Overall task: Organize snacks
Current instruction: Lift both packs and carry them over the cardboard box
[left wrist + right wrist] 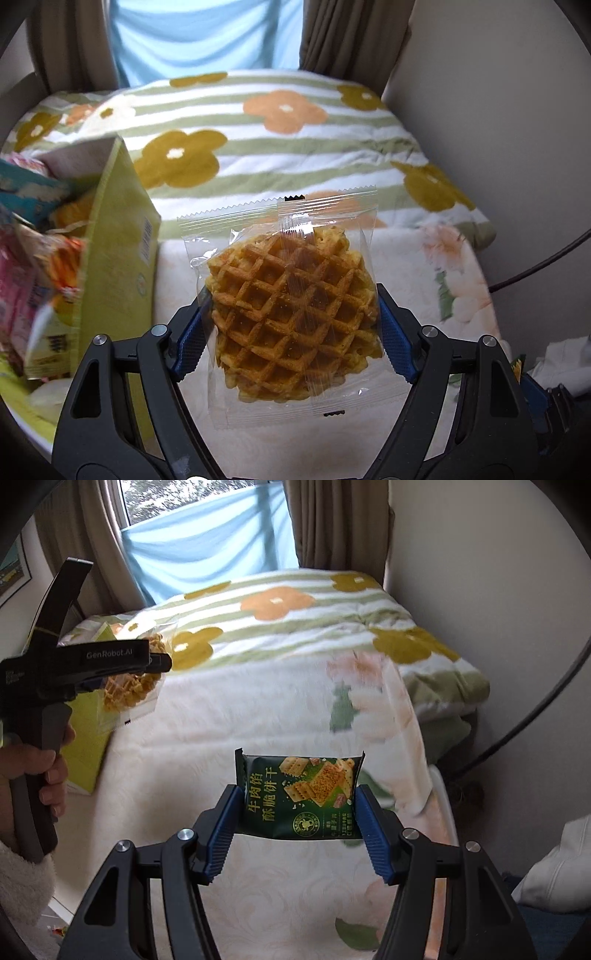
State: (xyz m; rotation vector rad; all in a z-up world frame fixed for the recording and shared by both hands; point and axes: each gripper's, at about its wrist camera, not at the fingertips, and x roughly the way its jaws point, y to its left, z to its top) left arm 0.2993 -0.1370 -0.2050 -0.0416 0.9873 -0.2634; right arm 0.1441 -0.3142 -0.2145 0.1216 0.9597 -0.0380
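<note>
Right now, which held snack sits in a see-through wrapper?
The round golden waffle in clear plastic, gripped by the left claw; the right claw holds a dark green printed cracker packet.

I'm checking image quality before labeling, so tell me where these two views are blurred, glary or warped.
Left wrist view: the waffle packet is sharp with streaky glare on its clear wrap, while the snack box at left is motion-smeared. Right wrist view: the green biscuit packet is crisp, the bedspread behind it smears, and the window is bright. Both bend straight lines toward the dark fisheye corners.
</note>
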